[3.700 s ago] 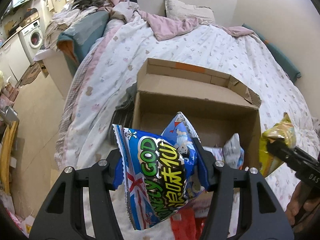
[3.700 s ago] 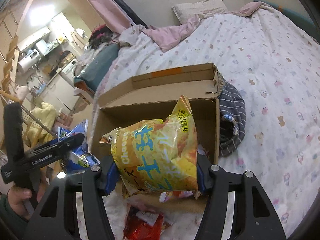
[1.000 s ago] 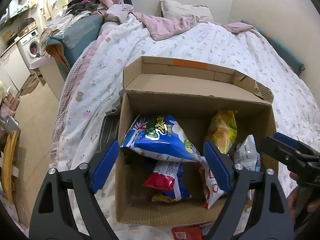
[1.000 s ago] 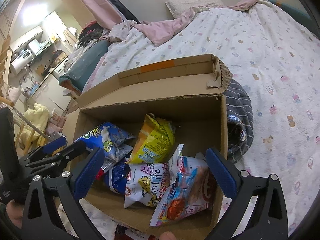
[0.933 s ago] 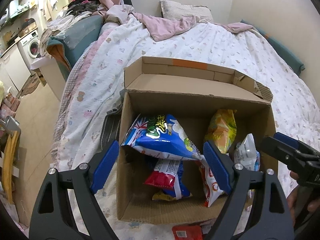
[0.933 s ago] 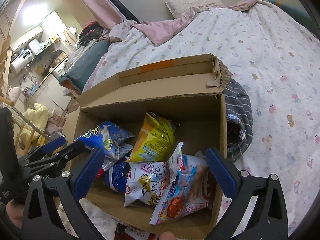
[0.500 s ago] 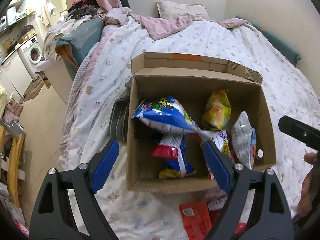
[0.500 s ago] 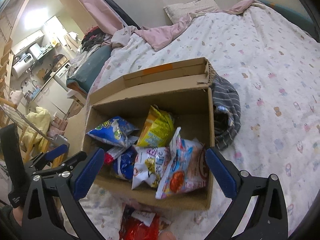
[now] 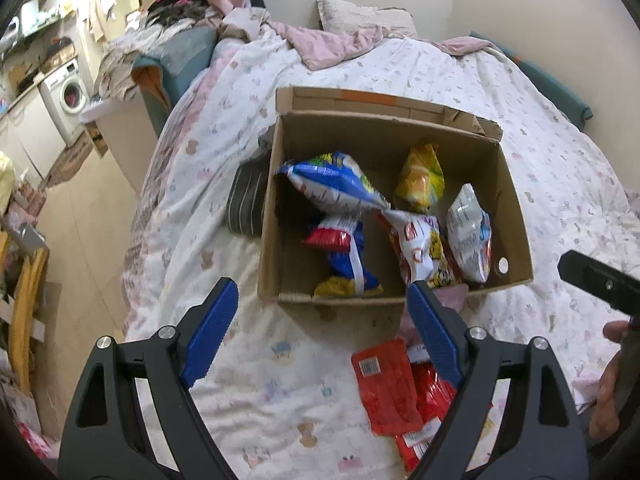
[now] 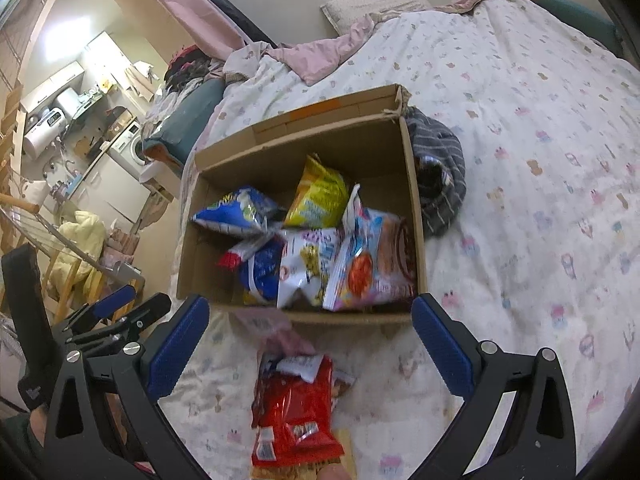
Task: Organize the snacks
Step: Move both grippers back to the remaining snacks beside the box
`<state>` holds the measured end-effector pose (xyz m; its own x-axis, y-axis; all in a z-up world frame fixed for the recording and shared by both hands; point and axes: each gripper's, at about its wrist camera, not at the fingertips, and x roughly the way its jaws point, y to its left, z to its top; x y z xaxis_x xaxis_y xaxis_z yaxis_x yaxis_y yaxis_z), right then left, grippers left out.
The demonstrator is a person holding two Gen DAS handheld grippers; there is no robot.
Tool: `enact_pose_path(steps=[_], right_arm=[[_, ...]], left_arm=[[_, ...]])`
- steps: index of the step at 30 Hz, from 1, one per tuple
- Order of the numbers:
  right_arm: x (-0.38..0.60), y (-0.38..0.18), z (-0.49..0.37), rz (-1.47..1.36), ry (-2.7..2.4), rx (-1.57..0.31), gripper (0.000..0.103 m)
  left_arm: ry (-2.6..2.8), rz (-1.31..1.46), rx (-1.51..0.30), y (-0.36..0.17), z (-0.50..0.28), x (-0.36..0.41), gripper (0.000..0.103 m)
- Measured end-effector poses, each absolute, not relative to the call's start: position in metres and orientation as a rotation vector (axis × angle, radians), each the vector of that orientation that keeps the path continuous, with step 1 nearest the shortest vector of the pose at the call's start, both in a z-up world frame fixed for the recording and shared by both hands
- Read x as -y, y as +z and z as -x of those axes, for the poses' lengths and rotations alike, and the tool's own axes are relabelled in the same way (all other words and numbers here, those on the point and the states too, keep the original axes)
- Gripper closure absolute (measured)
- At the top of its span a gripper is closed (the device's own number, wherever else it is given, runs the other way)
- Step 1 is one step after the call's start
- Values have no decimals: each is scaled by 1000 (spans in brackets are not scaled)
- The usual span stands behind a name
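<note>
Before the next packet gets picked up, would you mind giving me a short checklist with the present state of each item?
1. Left gripper free to grasp: ok, jaws wide, nothing between them.
2. Right gripper free to grasp: ok, jaws wide and empty.
3. Packets left to collect: ok, red snack packets lie on the bedspread in front of the cardboard box.
4. Room in the box: ok, bare floor shows at its left side.
5. Packets already inside are settled: ok, the blue bag and yellow bag sit below the rim.
6. How many red packets are stacked: cannot tell, they overlap.
</note>
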<state>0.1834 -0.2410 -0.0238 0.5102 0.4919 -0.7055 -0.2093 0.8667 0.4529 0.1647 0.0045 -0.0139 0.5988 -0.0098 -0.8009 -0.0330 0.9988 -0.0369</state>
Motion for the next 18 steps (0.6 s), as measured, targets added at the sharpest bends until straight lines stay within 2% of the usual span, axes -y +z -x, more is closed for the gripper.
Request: enact_pose_path(steps=[18], right_arm=[[235, -48, -140, -325, 448, -1045, 0]], left_arm=[[43, 63, -987, -30, -124, -15, 19]])
